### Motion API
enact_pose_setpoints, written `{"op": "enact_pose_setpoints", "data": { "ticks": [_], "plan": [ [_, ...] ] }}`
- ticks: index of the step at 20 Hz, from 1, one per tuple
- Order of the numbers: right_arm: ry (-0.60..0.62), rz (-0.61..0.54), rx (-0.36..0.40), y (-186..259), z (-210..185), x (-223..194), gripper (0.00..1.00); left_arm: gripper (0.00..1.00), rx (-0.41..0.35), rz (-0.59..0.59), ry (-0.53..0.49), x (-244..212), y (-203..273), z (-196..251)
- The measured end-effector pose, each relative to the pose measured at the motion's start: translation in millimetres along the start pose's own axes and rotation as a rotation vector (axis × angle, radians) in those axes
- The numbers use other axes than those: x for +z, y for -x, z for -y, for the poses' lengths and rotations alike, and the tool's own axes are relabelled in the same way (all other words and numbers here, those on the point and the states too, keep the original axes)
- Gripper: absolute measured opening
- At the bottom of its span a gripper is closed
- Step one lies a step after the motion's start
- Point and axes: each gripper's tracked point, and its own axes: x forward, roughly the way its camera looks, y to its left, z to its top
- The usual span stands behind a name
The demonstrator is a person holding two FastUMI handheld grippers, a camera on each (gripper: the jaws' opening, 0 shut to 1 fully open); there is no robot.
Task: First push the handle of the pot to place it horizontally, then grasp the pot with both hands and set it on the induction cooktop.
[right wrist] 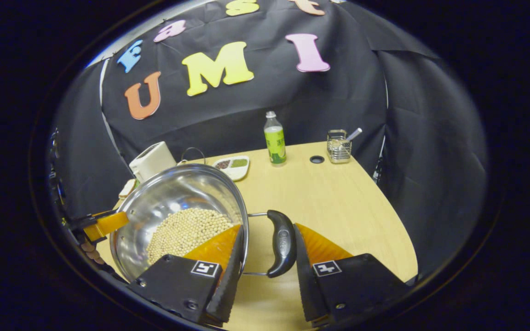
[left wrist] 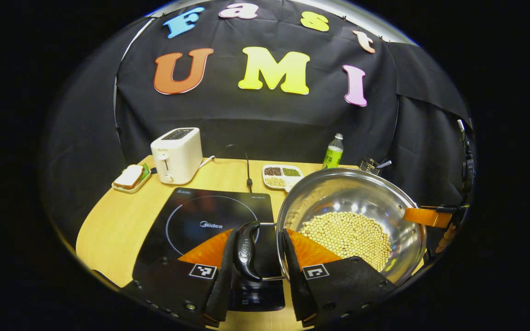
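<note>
Two grippers, left point(left wrist: 259, 269) and right point(right wrist: 266, 276), are bracketing the pot's point(left wrist: 352, 202) handles at nine and three o'clock; whether they're clamping, I cannot tell.

Left gripper point(left wrist: 265, 257): 2 fingers set apart, level, pointing forward, neither clearly pressing. Right gripper point(right wrist: 267, 255): 2 fingers likewise parted, wider gap. A person's fingers point(right wrist: 91, 252) show behind the far gripper's finger point(right wrist: 106, 224).

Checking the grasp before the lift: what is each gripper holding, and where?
Each gripper brackets one black side handle of the pot: left, right. Firm contact cannot be told.
</note>
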Motion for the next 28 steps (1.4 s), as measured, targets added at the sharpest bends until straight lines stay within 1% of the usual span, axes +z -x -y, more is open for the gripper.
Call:
{"op": "enact_pose_setpoints", "data": {
  "ticks": [2, 6, 12, 17, 20, 23, 28],
  "plan": [
    [0.009, 0.007, 0.017, 5, -18, 5, 0.6, 0.53, 0.016, 0.011, 0.009, 6, 13, -13],
    [0.036, 0.016, 0.047, 4, -55, 15, 0.6, 0.53, 0.052, 0.033, 0.016, 19, 24, -45],
    [0.056, 0.011, 0.104, -13, -111, 34, 0.6, 0.53, 0.121, 0.063, 0.012, 44, 32, -95],
    [0.069, 0.017, 0.141, -29, -150, 60, 0.6, 0.53, 0.169, 0.099, 0.005, 72, 32, -128],
    [0.082, 0.005, 0.153, -49, -170, 65, 0.6, 0.53, 0.187, 0.106, 0.008, 79, 20, -150],
    [0.083, -0.024, 0.153, -74, -185, 63, 0.6, 0.53, 0.193, 0.074, 0.028, 68, 2, -171],
    [0.07, -0.103, 0.16, -123, -206, 37, 0.6, 0.53, 0.214, 0.038, 0.034, 50, -32, -203]
  ]
}}
